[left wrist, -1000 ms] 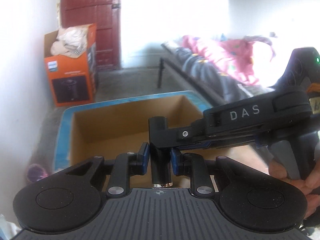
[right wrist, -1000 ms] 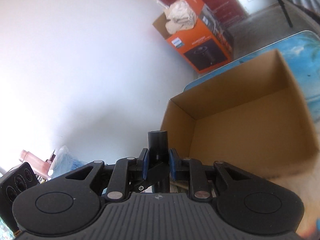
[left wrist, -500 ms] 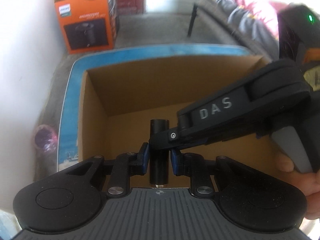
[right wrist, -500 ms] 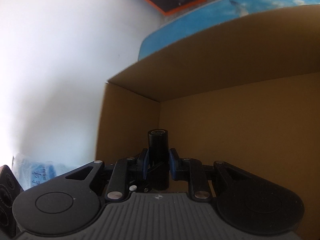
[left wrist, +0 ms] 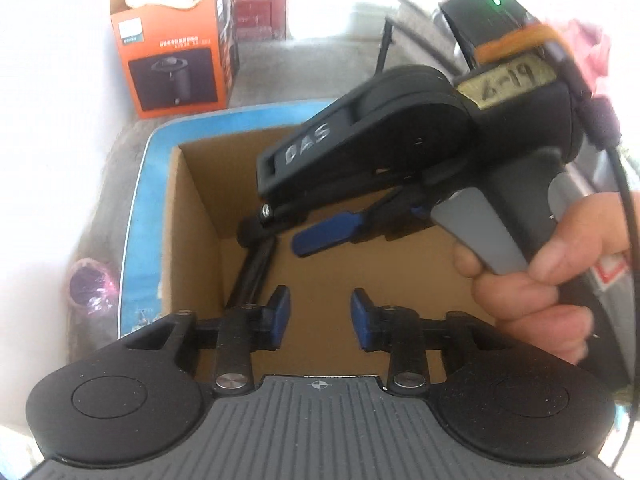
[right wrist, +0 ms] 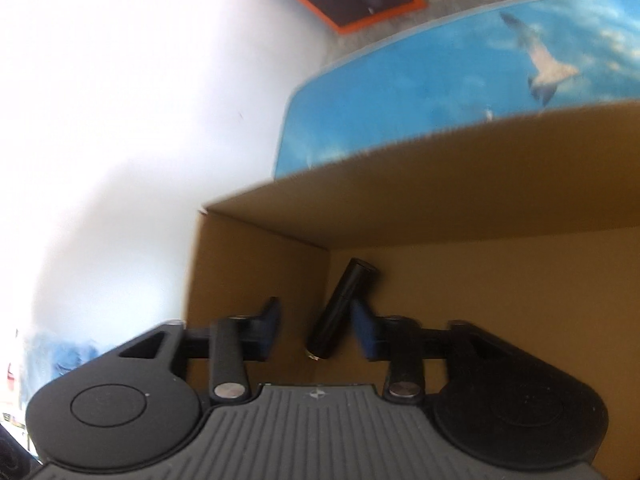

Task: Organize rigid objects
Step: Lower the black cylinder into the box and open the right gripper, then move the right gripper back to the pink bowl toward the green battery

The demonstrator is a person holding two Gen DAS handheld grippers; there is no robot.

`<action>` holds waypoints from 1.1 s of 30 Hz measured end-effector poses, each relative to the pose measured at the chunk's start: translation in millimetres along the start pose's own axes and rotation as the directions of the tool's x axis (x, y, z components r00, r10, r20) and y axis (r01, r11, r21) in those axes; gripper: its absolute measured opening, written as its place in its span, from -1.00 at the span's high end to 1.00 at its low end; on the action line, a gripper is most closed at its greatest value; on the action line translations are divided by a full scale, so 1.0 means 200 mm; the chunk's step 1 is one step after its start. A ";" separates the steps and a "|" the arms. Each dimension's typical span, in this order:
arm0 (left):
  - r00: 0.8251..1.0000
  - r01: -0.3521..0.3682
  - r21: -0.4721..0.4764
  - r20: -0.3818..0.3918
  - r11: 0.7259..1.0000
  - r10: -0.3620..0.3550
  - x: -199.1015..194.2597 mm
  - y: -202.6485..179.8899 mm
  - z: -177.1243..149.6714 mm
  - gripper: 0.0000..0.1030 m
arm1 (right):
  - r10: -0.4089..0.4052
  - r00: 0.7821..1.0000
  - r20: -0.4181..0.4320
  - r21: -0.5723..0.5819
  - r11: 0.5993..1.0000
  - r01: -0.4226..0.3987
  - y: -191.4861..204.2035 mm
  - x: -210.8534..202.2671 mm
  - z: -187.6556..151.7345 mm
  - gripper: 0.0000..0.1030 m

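Note:
A black cylinder (left wrist: 253, 270) leans tilted against the left wall inside the open cardboard box (left wrist: 192, 216), just left of my left gripper's fingers. My left gripper (left wrist: 320, 314) is over the box floor, its jaws opening with nothing between them. My right gripper (left wrist: 288, 236) reaches in from the right, held by a hand (left wrist: 536, 280). In the right wrist view the cylinder (right wrist: 340, 312) lies slanted between the opening jaws of my right gripper (right wrist: 316, 322), close to the right pad and no longer clamped. The box wall (right wrist: 440, 184) rises right ahead.
The box stands on a blue table top printed with a gull (right wrist: 400, 80). An orange product carton (left wrist: 172, 52) stuffed with cloth sits on the floor by the white wall. A purple bundle (left wrist: 88, 284) lies left of the table. A metal bed frame (left wrist: 384, 48) stands behind.
Both grippers were shut on the upright cylinder and sank into the box. Now both have opened, and the cylinder has tipped over toward the box's left wall.

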State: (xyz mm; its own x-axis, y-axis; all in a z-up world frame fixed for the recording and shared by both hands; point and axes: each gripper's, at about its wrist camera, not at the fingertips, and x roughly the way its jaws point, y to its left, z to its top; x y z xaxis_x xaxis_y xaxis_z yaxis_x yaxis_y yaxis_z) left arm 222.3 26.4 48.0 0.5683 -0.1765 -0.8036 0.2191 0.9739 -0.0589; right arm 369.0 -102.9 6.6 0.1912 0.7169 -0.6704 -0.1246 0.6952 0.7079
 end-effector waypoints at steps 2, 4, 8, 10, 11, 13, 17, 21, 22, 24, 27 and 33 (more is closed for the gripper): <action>0.999 0.018 -0.013 0.050 1.000 -0.017 -0.09 0.00 -0.02 0.29 | 0.028 0.999 0.033 -0.007 1.000 -0.028 0.01 -0.09 -0.03 0.02; 0.994 0.046 -0.028 0.100 0.999 -0.043 -0.20 0.00 -0.05 0.29 | 0.061 0.996 0.067 -0.011 0.998 -0.060 0.02 -0.20 -0.07 0.02; 0.976 0.100 -0.040 0.197 0.994 -0.091 -0.43 -0.02 -0.14 0.22 | 0.119 0.983 0.144 -0.054 0.992 -0.112 0.02 -0.48 -0.17 0.02; 0.964 0.127 -0.038 0.241 0.991 -0.114 -0.52 -0.04 -0.19 0.17 | 0.144 0.972 0.187 -0.091 0.988 -0.128 0.02 -0.66 -0.27 0.02; 0.957 0.140 -0.032 0.262 0.990 -0.127 -0.57 -0.06 -0.22 0.13 | 0.154 0.964 0.215 -0.106 0.985 -0.134 0.02 -0.75 -0.33 0.02; 0.943 0.167 -0.022 0.296 0.986 -0.153 -0.63 -0.08 -0.29 0.07 | 0.181 0.949 0.260 -0.139 0.979 -0.149 0.02 -0.91 -0.47 0.02; 0.924 0.230 0.009 0.310 0.973 -0.222 -0.66 -0.15 -0.43 -0.08 | 0.203 0.920 0.335 -0.169 0.974 -0.153 -0.05 -1.13 -0.75 0.02; 0.930 0.251 0.054 0.262 0.966 -0.257 -0.60 -0.28 -0.59 -0.08 | 0.189 0.912 0.364 -0.091 0.982 -0.167 -0.19 -1.17 -1.02 0.03; 0.935 0.251 0.064 0.244 0.966 -0.259 -0.58 -0.31 -0.63 -0.08 | 0.183 0.913 0.364 -0.053 0.983 -0.176 -0.25 -1.15 -1.08 0.03; 0.946 0.252 0.078 0.191 0.965 -0.263 -0.49 -0.37 -0.68 -0.08 | 0.169 0.920 0.354 0.034 0.980 -0.194 -0.37 -1.09 -1.19 0.03; 0.966 0.204 0.113 0.140 0.972 -0.219 -0.38 -0.44 -0.75 -0.08 | 0.152 0.937 0.315 0.151 0.966 -0.208 -0.52 -0.94 -1.27 0.10; 0.977 0.175 0.152 0.099 0.973 -0.191 -0.34 -0.51 -0.81 -0.08 | 0.083 0.967 0.242 0.216 0.967 -0.138 -0.63 -0.80 -1.34 0.14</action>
State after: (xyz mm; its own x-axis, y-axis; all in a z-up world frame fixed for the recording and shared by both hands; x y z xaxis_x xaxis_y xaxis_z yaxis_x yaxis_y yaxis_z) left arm 32.9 -37.6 11.6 0.5919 -0.3725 -0.7148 0.4334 0.8948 -0.1075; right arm 93.9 -291.5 -35.1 0.4104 0.7385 -0.5350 0.0639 0.5619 0.8247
